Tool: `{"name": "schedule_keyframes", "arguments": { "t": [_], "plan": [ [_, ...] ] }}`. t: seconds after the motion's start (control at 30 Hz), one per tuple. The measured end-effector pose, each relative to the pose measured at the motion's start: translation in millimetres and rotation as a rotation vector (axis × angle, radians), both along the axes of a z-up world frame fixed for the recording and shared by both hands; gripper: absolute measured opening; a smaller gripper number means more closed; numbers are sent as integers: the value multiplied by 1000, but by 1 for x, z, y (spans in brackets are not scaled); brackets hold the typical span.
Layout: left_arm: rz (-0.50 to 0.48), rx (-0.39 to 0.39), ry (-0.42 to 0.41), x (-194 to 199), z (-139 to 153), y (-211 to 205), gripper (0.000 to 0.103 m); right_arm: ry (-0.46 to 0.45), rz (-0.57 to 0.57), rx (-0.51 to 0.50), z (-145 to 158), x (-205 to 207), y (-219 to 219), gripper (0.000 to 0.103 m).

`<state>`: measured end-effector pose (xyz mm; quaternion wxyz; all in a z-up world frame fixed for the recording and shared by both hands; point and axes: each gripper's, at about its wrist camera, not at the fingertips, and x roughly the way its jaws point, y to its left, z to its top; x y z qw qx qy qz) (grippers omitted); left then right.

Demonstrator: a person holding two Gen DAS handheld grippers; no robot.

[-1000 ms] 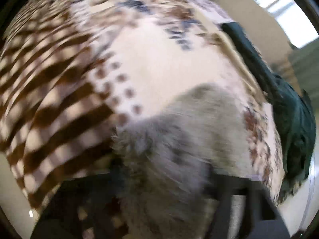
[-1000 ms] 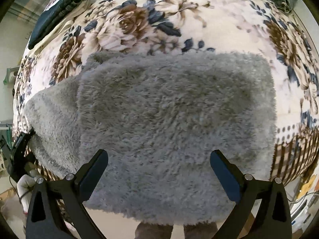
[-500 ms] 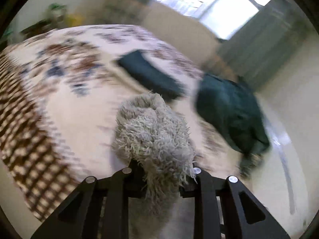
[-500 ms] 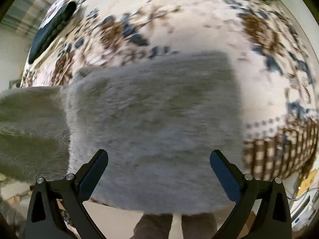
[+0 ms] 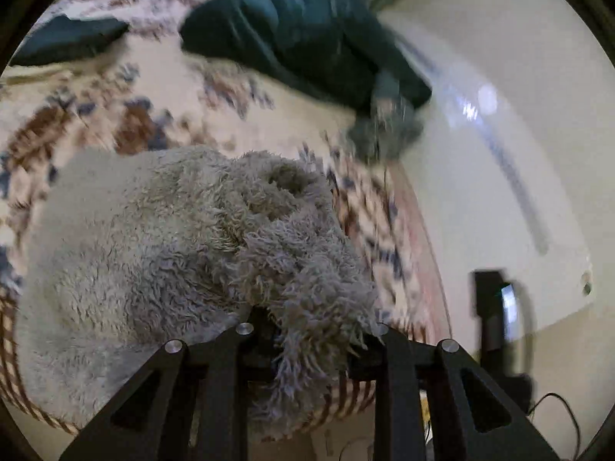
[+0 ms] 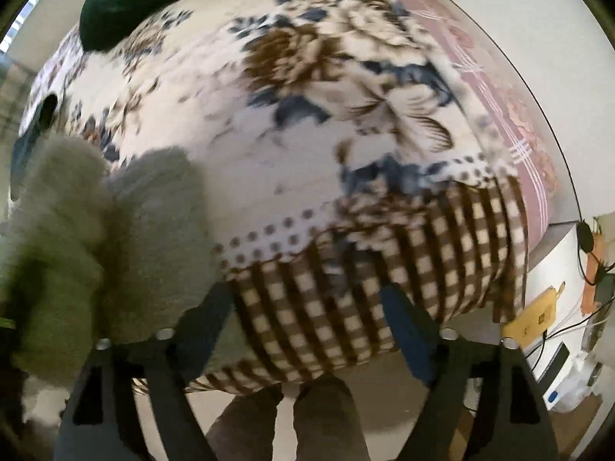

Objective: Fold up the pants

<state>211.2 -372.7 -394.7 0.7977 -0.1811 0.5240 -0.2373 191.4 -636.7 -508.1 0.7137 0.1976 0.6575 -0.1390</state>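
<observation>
On the bed with its floral blanket, the fluffy grey pants lie bunched near the checked edge, one end clamped in the left tool, while the right tool hangs spread wide, holding nothing.

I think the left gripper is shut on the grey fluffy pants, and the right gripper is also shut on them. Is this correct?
Not quite. The left gripper is shut on the pants, but the right gripper is open: the right wrist view shows its fingers wide apart over the blanket, holding nothing.
</observation>
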Motion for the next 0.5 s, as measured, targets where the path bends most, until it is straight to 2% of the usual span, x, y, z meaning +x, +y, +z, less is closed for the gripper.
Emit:
{"name": "schedule_keyframes", "arguments": {
  "t": [0.03, 0.1, 0.17, 0.23, 0.33, 0.4, 0.5],
  "plan": [
    [-23, 40, 46, 1, -6, -12, 27, -8, -16, 22, -1, -3, -9, 97],
    [-65, 61, 80, 0, -10, -22, 41, -40, -44, 76, -1, -7, -19, 99],
    [-108, 53, 72, -3, -4, -26, 81, -82, -64, 144, 1, -7, -20, 99],
    [-120, 59, 41, -6, 10, -18, 83, -124, -68, 223, 1, -1, -12, 100],
    [-87, 82, -10, -10, 29, 9, 83, -172, -48, 355, -7, 17, 9, 103],
    [-27, 142, -41, -3, 37, 41, 83, -178, -5, 435, -20, 31, 32, 103],
    [73, 234, -37, 18, 32, 95, 83, -169, 45, 472, -47, 54, 61, 103]
  ]
}}
